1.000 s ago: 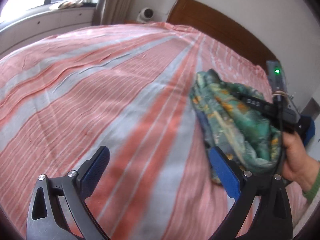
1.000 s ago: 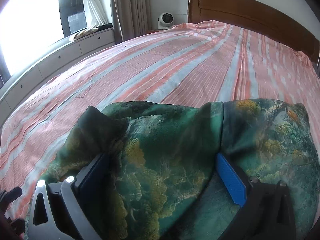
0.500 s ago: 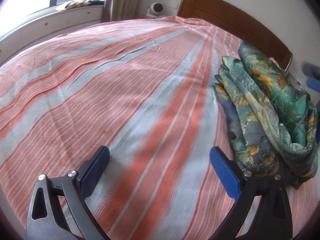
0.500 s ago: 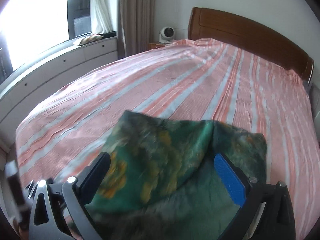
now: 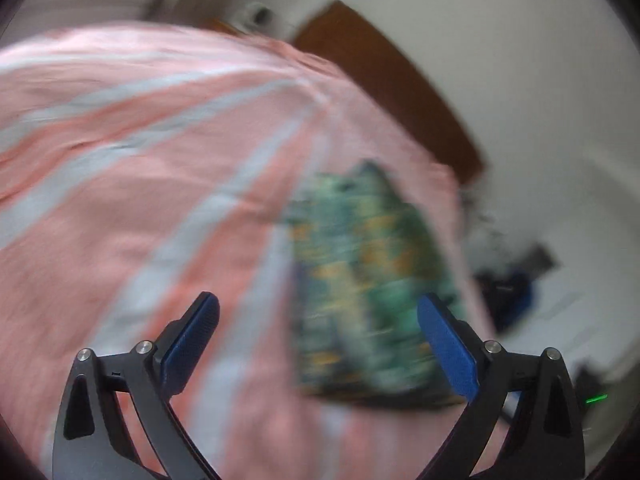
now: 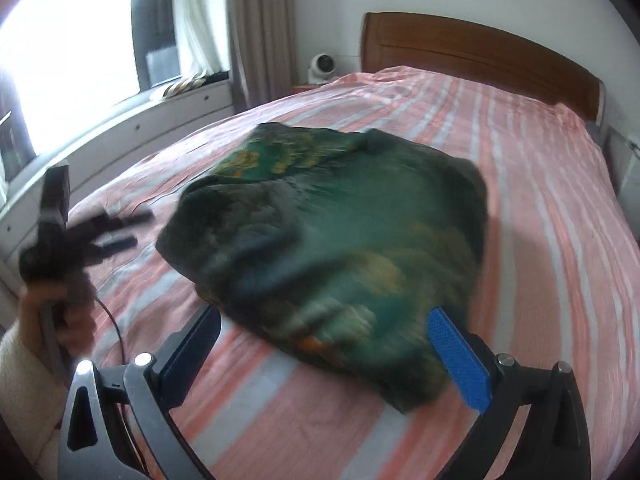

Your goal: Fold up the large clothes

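Right wrist: striped bed, wooden headboard.

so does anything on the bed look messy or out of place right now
Only the green patterned garment: it lies in a rumpled, uneven heap on the striped bedspread, not flat or squared. Both grippers, left and right, are open and off it. Motion blur hides finer detail.
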Demonstrator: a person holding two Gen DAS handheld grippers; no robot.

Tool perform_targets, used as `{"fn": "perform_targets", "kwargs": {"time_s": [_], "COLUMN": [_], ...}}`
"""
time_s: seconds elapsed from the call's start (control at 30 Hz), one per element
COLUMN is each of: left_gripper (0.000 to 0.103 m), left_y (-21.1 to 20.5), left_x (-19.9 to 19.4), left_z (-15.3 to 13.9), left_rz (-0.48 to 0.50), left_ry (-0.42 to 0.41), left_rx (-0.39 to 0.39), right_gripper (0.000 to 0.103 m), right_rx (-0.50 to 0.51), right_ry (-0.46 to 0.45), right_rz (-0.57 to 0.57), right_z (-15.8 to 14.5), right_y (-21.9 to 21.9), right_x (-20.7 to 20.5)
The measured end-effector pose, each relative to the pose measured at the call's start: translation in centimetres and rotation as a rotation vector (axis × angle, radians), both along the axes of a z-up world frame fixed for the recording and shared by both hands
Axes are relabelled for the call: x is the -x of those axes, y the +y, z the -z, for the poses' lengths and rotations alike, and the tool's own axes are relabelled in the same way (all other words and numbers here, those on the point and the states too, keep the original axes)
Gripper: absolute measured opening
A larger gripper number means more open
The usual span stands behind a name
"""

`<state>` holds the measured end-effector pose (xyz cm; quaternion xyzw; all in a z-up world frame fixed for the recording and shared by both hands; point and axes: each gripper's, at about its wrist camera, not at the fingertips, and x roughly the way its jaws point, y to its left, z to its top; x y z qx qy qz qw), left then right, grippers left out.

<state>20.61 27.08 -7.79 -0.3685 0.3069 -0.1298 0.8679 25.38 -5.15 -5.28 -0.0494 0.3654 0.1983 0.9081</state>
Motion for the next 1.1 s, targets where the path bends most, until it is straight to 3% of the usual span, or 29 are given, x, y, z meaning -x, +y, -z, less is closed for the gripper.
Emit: {"fn": "perform_targets", "kwargs": {"time_s": [0.03, 0.1, 0.17, 0.27, 0.33, 0.47, 0.53, 0.7, 0.77, 0.9, 1.1], "left_gripper": [0.099, 0.099, 0.099, 0.101, 0.103, 0.103, 0.103, 0.103, 0.103, 0.103, 0.103], "left_y": [-0.7, -2.2, -3.8, -5.7, -5.7, -4.9, -5.0, -4.7, -4.2, -3.5, -5.0], "left_x": [-2.0, -5.7, -9.3, -14.1, -15.0, -15.1, -15.1, -15.0, -15.0, -15.3, -16.9], "left_z": [-1.0, -1.9, -1.5, 2.4, 4.9, 7.0, 7.3, 8.4, 8.7, 9.1, 9.9], "left_rz": [0.097, 0.216, 0.274, 0.333, 0.352, 0.346, 0.349, 0.373, 0.383, 0.383, 0.378], "left_ry": [-0.004, 0.040, 0.127, 0.346, 0.409, 0.430, 0.420, 0.380, 0.377, 0.382, 0.408], "left_rx": [0.054, 0.071, 0.004, -0.147, -0.165, -0.093, -0.109, -0.054, -0.040, -0.043, -0.029], "right_gripper": [0.102, 0.102, 0.102, 0.102, 0.102, 0.102, 0.102, 0.102, 0.102, 0.102, 0.103], "right_rx": [-0.009, -0.021, -0.060, -0.207, -0.338, -0.527, -0.577, -0.584, -0.632, -0.610, -0.726], "right_ry": [0.012, 0.040, 0.082, 0.124, 0.163, 0.269, 0.323, 0.287, 0.325, 0.376, 0.489], "right_rz": [0.032, 0.075, 0.132, 0.173, 0.184, 0.179, 0.169, 0.207, 0.169, 0.082, 0.024], "right_z": [0.2, 0.8, 1.3, 1.4, 1.7, 3.6, 4.9, 6.4, 7.4, 8.8, 11.0], "right_y": [-1.8, -4.1, -6.6, -9.6, -11.5, -13.5, -13.8, -14.1, -13.8, -11.9, -11.1], "right_x": [0.2, -0.3, -1.3, -3.1, -5.1, -9.0, -11.0, -11.1, -11.2, -12.7, -16.6]}}
